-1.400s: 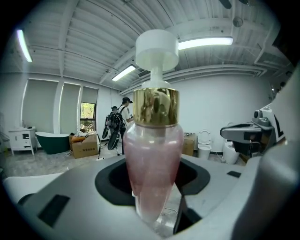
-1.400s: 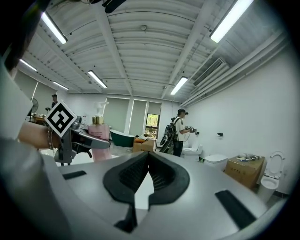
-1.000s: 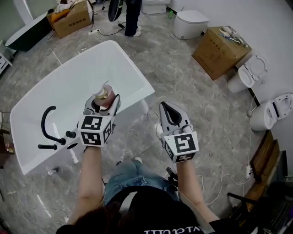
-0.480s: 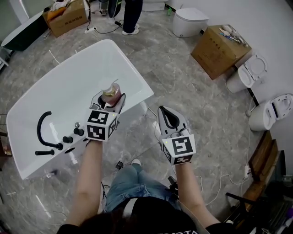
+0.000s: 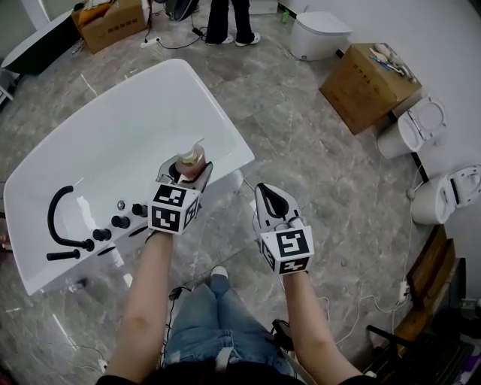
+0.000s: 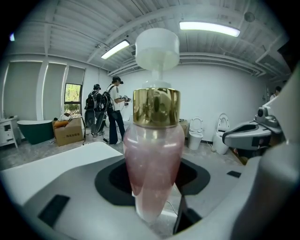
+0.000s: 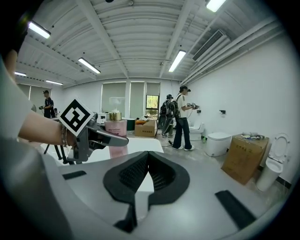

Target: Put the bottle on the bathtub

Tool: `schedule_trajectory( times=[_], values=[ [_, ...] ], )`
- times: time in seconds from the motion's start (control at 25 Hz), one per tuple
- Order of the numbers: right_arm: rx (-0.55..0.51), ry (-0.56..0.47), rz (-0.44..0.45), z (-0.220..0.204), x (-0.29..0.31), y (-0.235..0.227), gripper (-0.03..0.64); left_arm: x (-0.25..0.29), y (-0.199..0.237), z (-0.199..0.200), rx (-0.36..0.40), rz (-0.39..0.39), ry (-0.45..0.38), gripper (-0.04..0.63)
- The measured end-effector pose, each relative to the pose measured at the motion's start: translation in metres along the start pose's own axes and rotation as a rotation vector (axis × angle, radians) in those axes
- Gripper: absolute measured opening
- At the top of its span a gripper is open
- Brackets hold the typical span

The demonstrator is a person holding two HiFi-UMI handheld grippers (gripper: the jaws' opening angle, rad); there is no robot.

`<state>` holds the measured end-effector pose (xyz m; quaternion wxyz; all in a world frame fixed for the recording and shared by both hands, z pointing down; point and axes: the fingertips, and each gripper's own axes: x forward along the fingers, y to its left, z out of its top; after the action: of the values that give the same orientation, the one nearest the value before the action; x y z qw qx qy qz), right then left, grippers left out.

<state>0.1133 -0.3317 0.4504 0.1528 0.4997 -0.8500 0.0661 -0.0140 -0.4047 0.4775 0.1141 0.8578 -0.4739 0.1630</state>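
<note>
A pink bottle (image 5: 191, 160) with a gold collar and a white pump top stands upright between the jaws of my left gripper (image 5: 189, 168), which is shut on it. In the left gripper view the bottle (image 6: 154, 154) fills the middle, with the pads gripping its lower body. It hangs over the near right rim of the white bathtub (image 5: 225, 143); whether it touches the rim I cannot tell. My right gripper (image 5: 269, 191) is to the right of the tub, above the floor. Its jaws are shut with nothing between them (image 7: 146, 161).
A black faucet (image 5: 64, 225) and black knobs (image 5: 120, 222) sit on the tub's near left deck. Cardboard boxes (image 5: 368, 83) and several toilets (image 5: 409, 131) line the right side. A person's legs (image 5: 229, 19) are at the far end. Cables lie on the marble floor (image 5: 248, 188).
Both grippers have sunk lower. The left one has carried the bottle toward the tub's near right rim. Its hold on the bottle is unchanged, and the right gripper stays shut.
</note>
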Motion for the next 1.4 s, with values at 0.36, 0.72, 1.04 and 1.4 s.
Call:
schedule_trajectory(
  times=[0.36, 0.72, 1.04, 1.4],
  values=[
    [0.029, 0.038, 0.017, -0.041, 0.040, -0.012, 0.015, 0.052, 0.005, -0.042, 0.034, -0.049, 0.029, 0.222],
    [0.053, 0.047, -0.007, -0.081, 0.062, -0.027, 0.015, 0.095, 0.021, -0.088, 0.033, -0.066, 0.053, 0.222],
    [0.087, 0.089, -0.053, -0.125, 0.068, -0.037, 0.015, 0.131, 0.034, -0.131, -0.014, -0.064, 0.100, 0.222],
    [0.092, 0.100, -0.072, -0.143, 0.073, -0.041, 0.015, 0.153, 0.034, -0.142, 0.010, -0.098, 0.072, 0.224]
  ],
)
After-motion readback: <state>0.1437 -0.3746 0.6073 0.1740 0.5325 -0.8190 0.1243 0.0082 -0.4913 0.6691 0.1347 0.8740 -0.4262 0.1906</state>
